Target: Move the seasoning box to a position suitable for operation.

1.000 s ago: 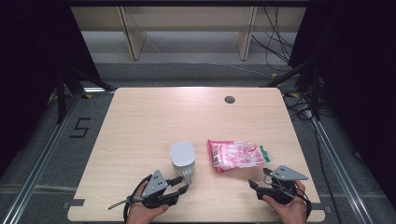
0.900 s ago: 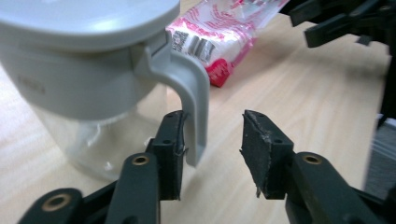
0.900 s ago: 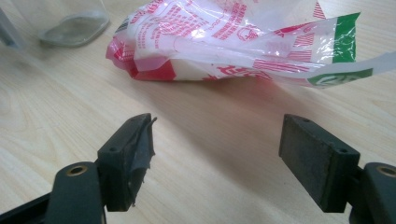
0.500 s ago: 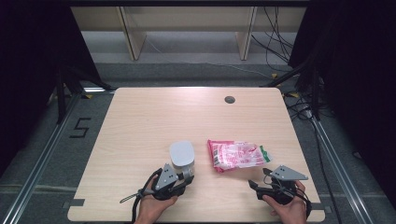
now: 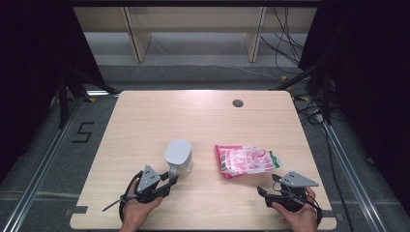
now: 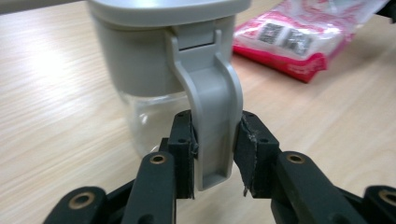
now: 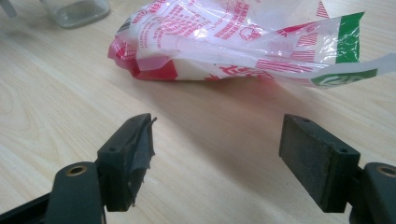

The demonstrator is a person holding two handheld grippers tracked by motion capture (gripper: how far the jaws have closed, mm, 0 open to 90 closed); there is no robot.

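Observation:
A clear jar with a grey lid (image 5: 178, 154) stands at the table's front middle; a grey handle (image 6: 212, 107) hangs down its side. My left gripper (image 5: 169, 180) (image 6: 215, 135) holds that handle, both pads touching it. Its jaws have just been opening slightly, with the handle still between them. A red and white plastic bag (image 5: 244, 161) (image 7: 233, 42) lies flat to the right of the jar. My right gripper (image 5: 263, 192) (image 7: 217, 140) sits low over the table just in front of the bag, open, with bare wood between its jaws.
The wooden table (image 5: 145, 121) has a round cable hole (image 5: 237, 103) near its far right. Behind the table stand pale shelf legs (image 5: 135, 38). Cables (image 5: 290, 53) trail on the floor at the right. Both hands rest at the front edge.
My left gripper went in to the jar's handle, then drew back to the left. The jar has shifted a little left with it. The right gripper has stayed still.

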